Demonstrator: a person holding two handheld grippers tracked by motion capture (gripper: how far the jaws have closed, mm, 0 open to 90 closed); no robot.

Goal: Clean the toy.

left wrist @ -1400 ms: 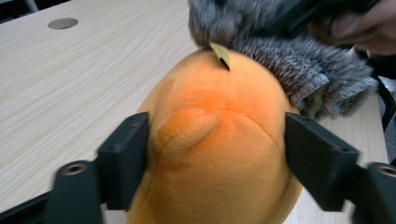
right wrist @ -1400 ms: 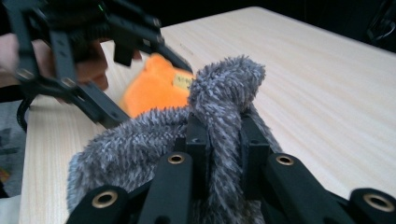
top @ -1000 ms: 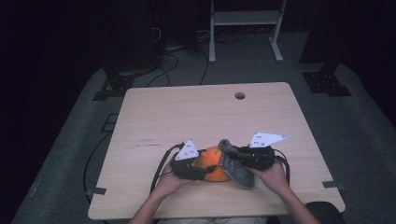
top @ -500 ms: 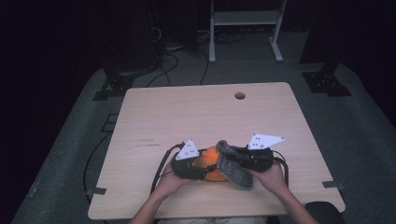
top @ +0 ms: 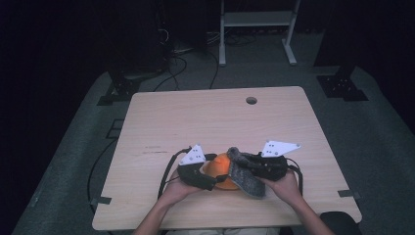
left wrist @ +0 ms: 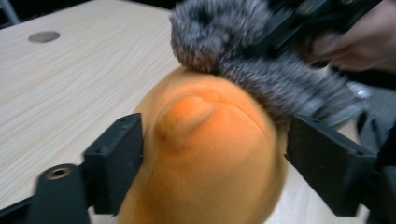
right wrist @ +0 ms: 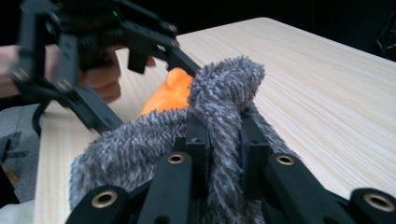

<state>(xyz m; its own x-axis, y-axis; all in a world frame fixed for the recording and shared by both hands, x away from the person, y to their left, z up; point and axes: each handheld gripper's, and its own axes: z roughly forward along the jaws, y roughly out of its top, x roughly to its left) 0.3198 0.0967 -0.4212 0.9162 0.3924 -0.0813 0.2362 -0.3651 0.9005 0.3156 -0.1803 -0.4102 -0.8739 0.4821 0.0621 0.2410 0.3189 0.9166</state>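
An orange plush toy (left wrist: 210, 154) lies near the table's front edge, also seen from above (top: 221, 169). My left gripper (left wrist: 212, 154) stands around it. Its jaws have just been opening, and the toy sits loosely between the pads. A grey furry piece (right wrist: 219, 93) drapes over the toy's top and right side (top: 247, 178). My right gripper (right wrist: 219, 130) is shut on a fold of this fur. From above, the left gripper (top: 214, 171) reaches in from the left and the right gripper (top: 241, 160) from the right, each in a hand.
The wooden table (top: 195, 122) has a round cable hole (top: 251, 100) near its far edge. A white metal stand (top: 257, 19) and loose cables (top: 171, 54) sit on the dark floor beyond the table.
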